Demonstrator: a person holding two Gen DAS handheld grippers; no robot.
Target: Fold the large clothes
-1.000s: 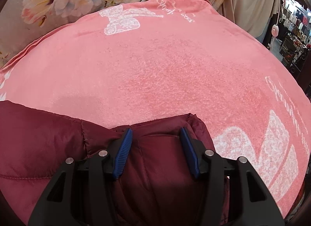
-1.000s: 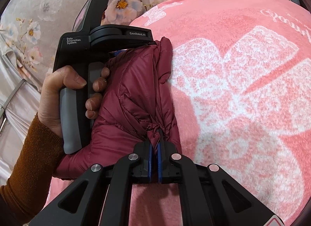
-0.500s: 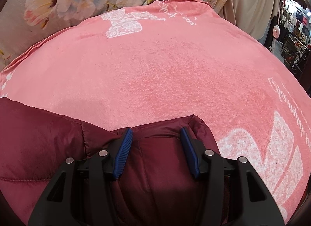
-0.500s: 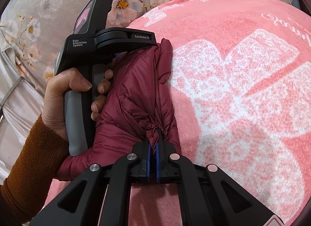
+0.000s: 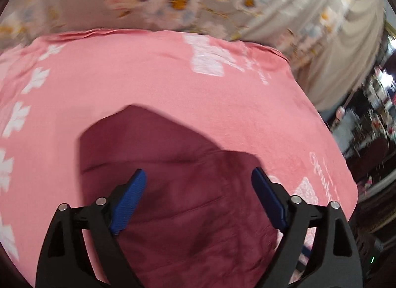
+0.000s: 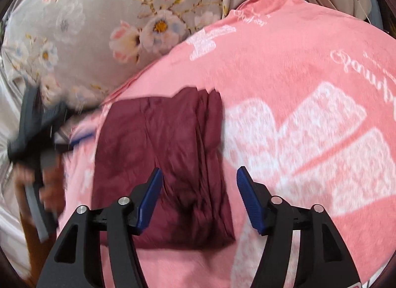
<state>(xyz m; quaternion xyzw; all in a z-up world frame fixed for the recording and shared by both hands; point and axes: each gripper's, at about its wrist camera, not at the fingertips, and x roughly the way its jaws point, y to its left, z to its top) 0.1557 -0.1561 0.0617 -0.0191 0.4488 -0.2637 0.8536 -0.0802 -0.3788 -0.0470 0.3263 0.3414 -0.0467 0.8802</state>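
Observation:
A dark red quilted jacket lies folded into a compact block on the pink blanket. In the left wrist view the same jacket fills the lower middle. My left gripper hangs above it, jaws opening wide, nothing pressed between the blue pads. My right gripper is also above the jacket's near right corner, jaws opening, pads clear of the fabric. In the right wrist view the left gripper shows as a blurred black tool in a hand at the far left, beside the jacket.
The pink blanket with white flower prints covers a bed. A grey flowered sheet lies beyond it. At the far right of the left wrist view is the bed's edge and a dark cluttered room.
Both grippers let go of the jacket and opened. The left one rose and drew back to the jacket's left side; the right one lifted a little. The jacket now lies free.

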